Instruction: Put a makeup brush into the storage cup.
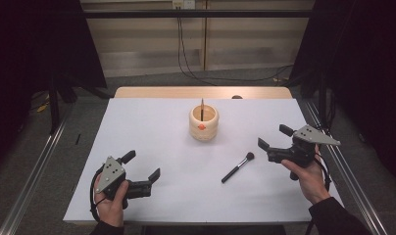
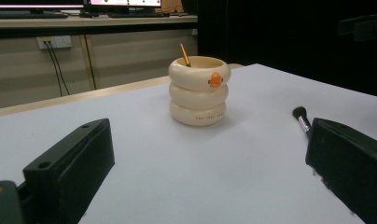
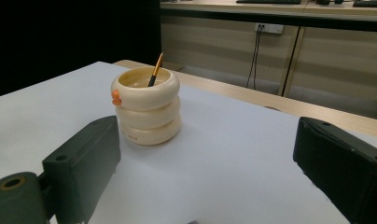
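A cream ringed holder [image 1: 204, 123] [image 2: 198, 90] [image 3: 146, 104] with an orange mark stands upright at the middle back of the white table. A thin stick with an orange handle [image 1: 202, 108] [image 2: 184, 55] [image 3: 155, 69] leans inside it. A black makeup brush [image 1: 238, 167] [image 2: 301, 119] lies flat on the table, front right of the holder. My left gripper [image 1: 141, 165] rests at the front left, open with nothing between its jaws. My right gripper [image 1: 273, 137] is held at the right, just right of the brush's bristle end, open and holding nothing.
The white table top [image 1: 161, 147] ends in a wooden strip [image 1: 161, 92] at the back. Metal rails [image 1: 37, 166] run along both sides. Cables [image 1: 186, 63] hang down the wall behind. A small dark object [image 1: 236, 97] sits on the wooden strip.
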Demonstrator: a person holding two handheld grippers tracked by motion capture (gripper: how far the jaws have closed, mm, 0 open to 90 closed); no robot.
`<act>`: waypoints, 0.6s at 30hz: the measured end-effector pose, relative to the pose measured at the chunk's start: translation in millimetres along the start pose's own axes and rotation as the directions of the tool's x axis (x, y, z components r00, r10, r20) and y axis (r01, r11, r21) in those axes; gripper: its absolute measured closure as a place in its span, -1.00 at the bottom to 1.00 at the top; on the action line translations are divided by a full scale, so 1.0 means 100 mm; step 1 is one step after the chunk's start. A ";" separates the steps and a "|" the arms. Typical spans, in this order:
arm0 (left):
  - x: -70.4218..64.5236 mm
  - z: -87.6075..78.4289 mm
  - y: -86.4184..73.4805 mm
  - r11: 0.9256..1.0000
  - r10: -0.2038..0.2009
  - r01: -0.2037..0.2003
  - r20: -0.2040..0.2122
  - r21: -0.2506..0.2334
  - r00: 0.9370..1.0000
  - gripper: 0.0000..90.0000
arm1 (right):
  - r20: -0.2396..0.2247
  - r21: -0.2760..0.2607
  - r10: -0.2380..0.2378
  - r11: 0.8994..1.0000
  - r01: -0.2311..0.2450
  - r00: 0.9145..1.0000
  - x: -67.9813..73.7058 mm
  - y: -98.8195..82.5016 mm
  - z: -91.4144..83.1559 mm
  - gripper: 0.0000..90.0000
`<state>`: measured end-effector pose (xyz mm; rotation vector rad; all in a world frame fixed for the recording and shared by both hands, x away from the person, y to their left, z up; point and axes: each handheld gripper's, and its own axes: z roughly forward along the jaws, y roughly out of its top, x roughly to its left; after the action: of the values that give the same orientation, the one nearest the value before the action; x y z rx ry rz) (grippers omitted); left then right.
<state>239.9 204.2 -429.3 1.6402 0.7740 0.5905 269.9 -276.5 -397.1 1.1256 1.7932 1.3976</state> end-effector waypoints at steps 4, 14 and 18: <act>0.00 0.00 0.00 1.000 0.002 -0.002 0.001 0.001 1.000 -0.98 | -0.015 0.026 -0.005 1.000 0.006 1.000 0.01 0.03 0.07 -0.83; 0.01 0.01 0.00 1.000 0.002 -0.002 0.010 0.004 1.000 -0.98 | -0.025 0.180 0.021 0.984 -0.016 0.999 -0.03 0.09 0.29 -0.75; 0.01 0.01 -0.01 1.000 0.003 -0.003 0.012 0.004 1.000 -0.98 | -0.029 0.266 0.051 0.963 -0.041 0.998 -0.02 0.11 0.39 -0.72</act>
<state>241.3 204.4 -430.1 1.6469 0.7649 0.5813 306.7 -259.2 -397.5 1.2926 2.0378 1.2350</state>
